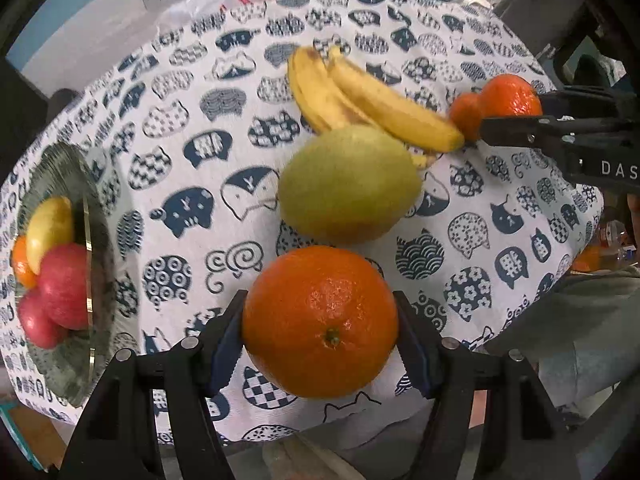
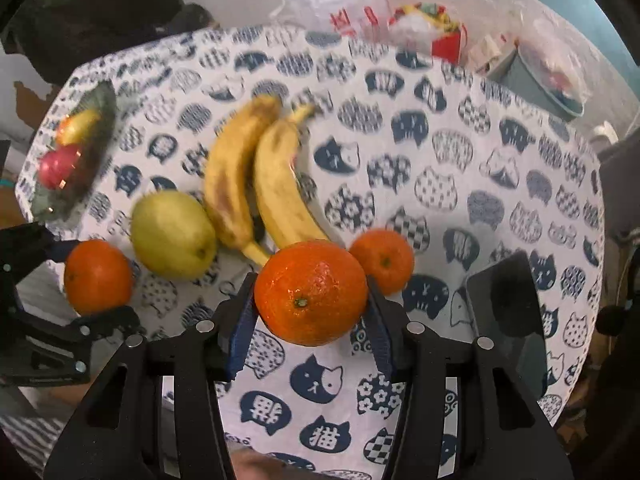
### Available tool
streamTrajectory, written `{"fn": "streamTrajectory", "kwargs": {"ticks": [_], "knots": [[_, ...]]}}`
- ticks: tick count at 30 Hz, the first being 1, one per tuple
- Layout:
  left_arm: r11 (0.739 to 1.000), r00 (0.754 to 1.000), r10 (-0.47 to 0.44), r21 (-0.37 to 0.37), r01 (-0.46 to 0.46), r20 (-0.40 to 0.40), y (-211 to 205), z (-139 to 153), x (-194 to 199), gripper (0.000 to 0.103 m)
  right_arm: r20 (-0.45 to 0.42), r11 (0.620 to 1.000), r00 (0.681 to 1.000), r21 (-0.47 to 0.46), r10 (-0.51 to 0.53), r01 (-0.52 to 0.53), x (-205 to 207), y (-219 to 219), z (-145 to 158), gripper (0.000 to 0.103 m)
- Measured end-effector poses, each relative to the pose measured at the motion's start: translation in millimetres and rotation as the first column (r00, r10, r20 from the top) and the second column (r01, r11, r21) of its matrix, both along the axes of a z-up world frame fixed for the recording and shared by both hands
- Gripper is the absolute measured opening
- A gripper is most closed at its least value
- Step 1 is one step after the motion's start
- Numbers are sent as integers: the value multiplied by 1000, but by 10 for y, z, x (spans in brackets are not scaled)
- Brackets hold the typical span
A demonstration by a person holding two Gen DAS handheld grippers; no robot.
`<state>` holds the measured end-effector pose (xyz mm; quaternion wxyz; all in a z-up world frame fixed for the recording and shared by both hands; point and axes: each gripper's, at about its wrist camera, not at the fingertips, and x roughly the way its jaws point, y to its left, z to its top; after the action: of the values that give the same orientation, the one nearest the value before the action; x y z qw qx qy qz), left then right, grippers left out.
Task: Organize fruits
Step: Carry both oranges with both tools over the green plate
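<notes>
From the left wrist view, the left gripper pinches a large orange across its widest part, one blue pad on each flank, which keeps the round fruit from rolling out; the stem end faces the camera. The orange appears to hang clear of the patterned cloth that covers the bench, judging by the shadow beneath it. Just beyond it lie a green pear and two bananas, and further right the right gripper shows from the side with an orange between its fingers and a smaller one close against it. At the left edge stands a dark glass plate already carrying red apples, a yellow fruit and an orange, so it is probably where the fruit is being gathered. From the right wrist view, the right gripper is clamped on its own orange, again at the sides, with the fruit seemingly raised off the cloth. A small orange rests on the cloth just behind and to the right of it, the bananas and the pear lie to the left, and the left gripper holds its orange near the left edge. The plate sits far to the left, well apart from both held oranges, so each would need carrying across. A dark phone-like slab lies at right.
</notes>
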<state>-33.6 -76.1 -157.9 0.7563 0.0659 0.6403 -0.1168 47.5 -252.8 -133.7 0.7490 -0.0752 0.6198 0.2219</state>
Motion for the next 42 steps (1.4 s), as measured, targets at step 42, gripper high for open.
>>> {"fn": "streamTrajectory", "kwargs": {"ticks": [42], "knots": [[959, 934, 282, -76, -272, 219, 1387, 658, -38, 70, 222, 946, 944, 159, 244, -282, 164, 1750, 853, 49]]}}
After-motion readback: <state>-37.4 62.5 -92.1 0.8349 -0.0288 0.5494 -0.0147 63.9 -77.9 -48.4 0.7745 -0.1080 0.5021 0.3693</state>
